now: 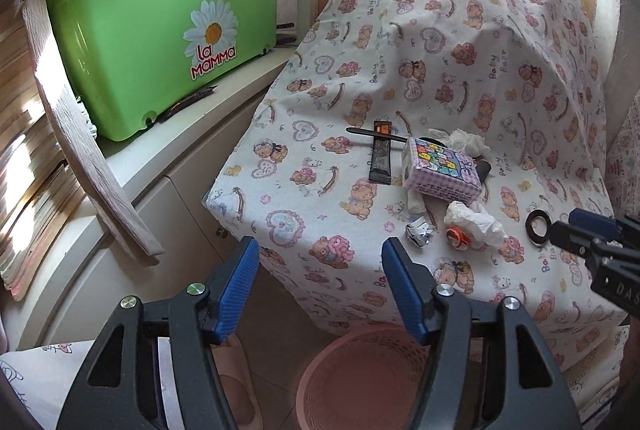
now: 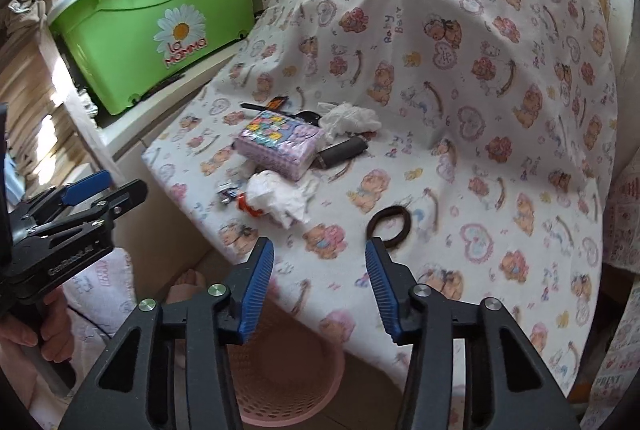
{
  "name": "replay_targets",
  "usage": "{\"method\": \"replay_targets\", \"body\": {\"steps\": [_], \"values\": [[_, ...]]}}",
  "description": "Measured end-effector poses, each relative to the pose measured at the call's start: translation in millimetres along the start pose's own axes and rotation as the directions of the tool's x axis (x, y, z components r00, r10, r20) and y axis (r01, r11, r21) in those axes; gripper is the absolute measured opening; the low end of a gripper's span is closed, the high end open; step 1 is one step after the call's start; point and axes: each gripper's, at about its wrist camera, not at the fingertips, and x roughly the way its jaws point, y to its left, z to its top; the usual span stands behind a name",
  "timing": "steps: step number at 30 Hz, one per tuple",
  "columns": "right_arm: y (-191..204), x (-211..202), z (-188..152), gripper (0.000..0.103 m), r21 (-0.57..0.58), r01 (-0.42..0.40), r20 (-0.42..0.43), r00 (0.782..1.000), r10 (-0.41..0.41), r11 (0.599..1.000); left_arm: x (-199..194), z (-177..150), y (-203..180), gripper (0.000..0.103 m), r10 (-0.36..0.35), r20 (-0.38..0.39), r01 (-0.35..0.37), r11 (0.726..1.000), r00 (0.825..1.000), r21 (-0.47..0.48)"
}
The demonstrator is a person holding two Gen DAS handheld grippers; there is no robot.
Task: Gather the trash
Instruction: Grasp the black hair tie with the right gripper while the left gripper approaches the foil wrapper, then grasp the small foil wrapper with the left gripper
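Note:
Trash lies on a table under a bear-print cloth (image 1: 440, 30): a crumpled white tissue (image 1: 476, 224) (image 2: 280, 198), a small foil ball (image 1: 419, 232), an orange scrap (image 1: 459, 236), another tissue (image 1: 464, 140) (image 2: 350, 120) and a black sachet (image 1: 380, 154). A pink mesh bin (image 1: 360, 382) (image 2: 288, 370) stands on the floor below the table's front edge. My left gripper (image 1: 316, 254) is open and empty, above the bin. My right gripper (image 2: 320, 254) is open and empty, near a brown hair tie (image 2: 390, 224) (image 1: 538, 226).
A pink tissue pack (image 1: 442, 168) (image 2: 276, 144), a dark tube (image 2: 344, 150) and a black comb (image 1: 374, 133) lie among the trash. A green tub (image 1: 160, 30) (image 2: 156, 18) sits on a white cabinet (image 1: 160, 166) to the left. Bare feet (image 2: 188, 282) are by the bin.

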Motion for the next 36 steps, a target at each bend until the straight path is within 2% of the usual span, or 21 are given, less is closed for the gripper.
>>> {"method": "replay_targets", "body": {"steps": [3, 8, 11, 12, 13, 18, 21, 24, 26, 30, 33, 36], "values": [[-17.8, 19.4, 4.2, 0.039, 0.026, 0.058, -0.026, 0.998, -0.058, 0.998, 6.3, -0.5, -2.7, 0.062, 0.002, -0.006, -0.002, 1.000, 1.000, 0.005], [-35.2, 35.3, 1.0, 0.031, 0.097, 0.030, -0.058, 0.998, -0.024, 0.995, 14.8, 1.6, -5.9, 0.069, 0.002, -0.013, -0.002, 1.000, 1.000, 0.002], [-36.0, 42.5, -2.0, 0.025, 0.099, 0.056, -0.073, 0.996, -0.049, 0.993, 19.6, 2.7, -7.4, 0.069, -0.005, -0.029, 0.005, 1.000, 1.000, -0.001], [-37.2, 45.1, -2.1, 0.018, 0.101, 0.061, -0.080, 0.995, -0.053, 0.993, 20.3, 2.9, -8.0, 0.069, -0.010, -0.032, 0.010, 1.000, 0.999, -0.003], [-37.2, 46.7, -2.7, 0.015, 0.104, 0.064, -0.083, 0.995, -0.056, 0.992, 20.6, 3.2, -8.7, 0.069, -0.016, -0.033, 0.016, 1.000, 0.999, -0.004], [-43.7, 48.2, -2.2, 0.006, 0.134, 0.088, -0.086, 0.993, -0.077, 0.987, 17.1, 3.8, -11.8, 0.069, -0.037, -0.034, 0.038, 0.999, 0.999, 0.007], [-46.0, 35.2, -0.4, 0.005, 0.153, 0.084, -0.047, 0.996, -0.078, 0.985, 15.7, 3.0, -12.7, 0.069, -0.051, -0.032, 0.051, 0.999, 0.998, 0.006], [-44.4, 22.6, 3.1, 0.005, 0.152, 0.052, -0.012, 0.999, -0.051, 0.987, 27.3, 7.9, -21.7, 0.066, -0.075, -0.066, 0.076, 0.997, 0.995, 0.020], [-41.0, 20.8, 4.5, 0.005, 0.150, 0.030, -0.017, 0.999, -0.028, 0.988, 34.1, 11.7, -30.7, 0.059, -0.098, -0.087, 0.101, 0.994, 0.991, 0.033], [-36.0, 24.0, 1.8, 0.005, 0.144, 0.032, -0.040, 0.999, -0.027, 0.989, 36.0, 13.3, -49.9, 0.058, -0.135, -0.091, 0.142, 0.987, 0.987, 0.075], [-36.3, 24.8, -1.1, 0.005, 0.155, 0.021, -0.049, 0.999, -0.013, 0.988, 42.8, 16.9, -60.1, 0.057, -0.118, -0.096, 0.127, 0.988, 0.988, 0.092], [-36.5, 22.0, -1.5, 0.005, 0.154, 0.015, -0.044, 0.999, -0.009, 0.988, 51.7, 22.0, -60.2, 0.048, -0.074, -0.092, 0.082, 0.993, 0.993, 0.090]]}}
